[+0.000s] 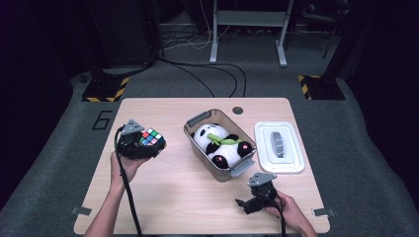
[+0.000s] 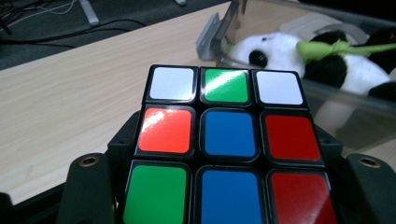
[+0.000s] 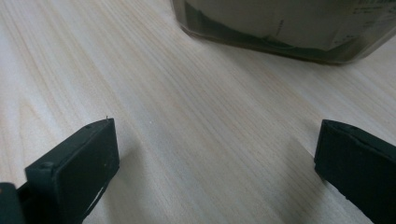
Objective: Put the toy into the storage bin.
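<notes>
The middle of the light wooden table [image 1: 163, 197] is being blocked by a clear grey plastic bin [image 1: 197, 148] with grey latch handles, and its inside is being taken up largely by a black-and-white plush panda [image 1: 221, 144]. Just right of it, the table's right part is being occupied by the flat white lid [image 1: 279, 146]. Open tabletop is being left along the near edge between the two hands and along the far edge. Bare wood is being left between the widely parted jaws of the right gripper [image 1: 245, 205], with the bin's wall [image 3: 280, 28] standing ahead.
</notes>
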